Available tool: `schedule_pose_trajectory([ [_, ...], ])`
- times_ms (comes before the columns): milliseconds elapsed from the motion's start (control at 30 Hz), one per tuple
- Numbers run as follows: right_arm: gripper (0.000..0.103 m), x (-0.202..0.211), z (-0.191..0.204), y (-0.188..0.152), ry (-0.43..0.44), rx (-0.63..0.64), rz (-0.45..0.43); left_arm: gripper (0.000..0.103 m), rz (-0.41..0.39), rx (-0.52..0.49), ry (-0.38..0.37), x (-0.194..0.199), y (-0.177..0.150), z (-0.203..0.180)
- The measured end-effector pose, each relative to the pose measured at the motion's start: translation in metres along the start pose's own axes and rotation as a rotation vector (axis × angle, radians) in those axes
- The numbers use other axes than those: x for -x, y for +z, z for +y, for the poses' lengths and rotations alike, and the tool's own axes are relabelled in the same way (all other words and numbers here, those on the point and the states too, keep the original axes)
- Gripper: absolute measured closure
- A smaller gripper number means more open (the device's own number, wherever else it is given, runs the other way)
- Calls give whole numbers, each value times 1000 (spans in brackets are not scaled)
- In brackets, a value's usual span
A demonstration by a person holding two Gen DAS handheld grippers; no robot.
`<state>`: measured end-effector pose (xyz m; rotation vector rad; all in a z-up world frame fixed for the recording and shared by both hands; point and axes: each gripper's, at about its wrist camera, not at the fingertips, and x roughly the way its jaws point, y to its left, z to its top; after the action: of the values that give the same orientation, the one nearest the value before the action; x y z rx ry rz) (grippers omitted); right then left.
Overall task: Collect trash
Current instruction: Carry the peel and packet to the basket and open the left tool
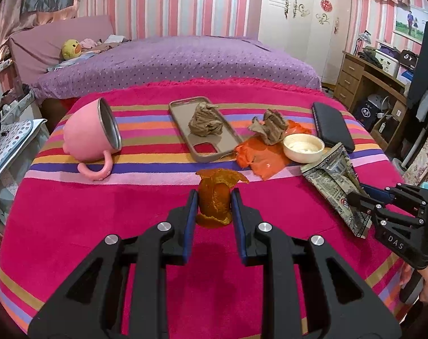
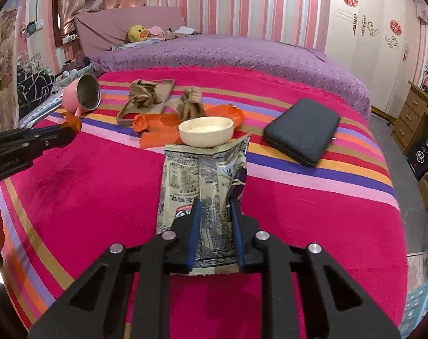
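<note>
My left gripper [image 1: 214, 195] is shut on a curled orange peel [image 1: 218, 182], held upright above the pink striped blanket [image 1: 101, 212]. In the right wrist view that peel [image 2: 72, 123] shows at the left gripper's tip [image 2: 68, 132]. My right gripper [image 2: 214, 204] is shut on the near end of a printed snack wrapper [image 2: 197, 175], which buckles between the blue pads. The left wrist view shows the wrapper [image 1: 332, 175] and right gripper [image 1: 358, 196] at the right. Two crumpled brown papers [image 1: 205, 121] [image 1: 273, 127] and torn orange plastic [image 1: 259, 158] lie farther back.
A small cream bowl [image 2: 205, 132] rests on the wrapper's far end. One brown paper sits on a tan phone case [image 1: 180, 118]. A tipped pink mug [image 1: 89, 135] lies at the left and a black case [image 2: 301, 130] at the right. A purple bed [image 1: 171, 59] is behind.
</note>
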<state>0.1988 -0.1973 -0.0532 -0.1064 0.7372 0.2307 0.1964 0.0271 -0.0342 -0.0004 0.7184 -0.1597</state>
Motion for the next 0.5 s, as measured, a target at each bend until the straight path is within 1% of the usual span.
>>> schedule_pose_trajectory([
  [200,82,29,-31,-6,-35,-61,-65,80,-16,-12,-18,6,0,-12],
  [500,82,38,-62,-17,-70,-102,-70,80,-24,-44,-40,5,-1,-40],
])
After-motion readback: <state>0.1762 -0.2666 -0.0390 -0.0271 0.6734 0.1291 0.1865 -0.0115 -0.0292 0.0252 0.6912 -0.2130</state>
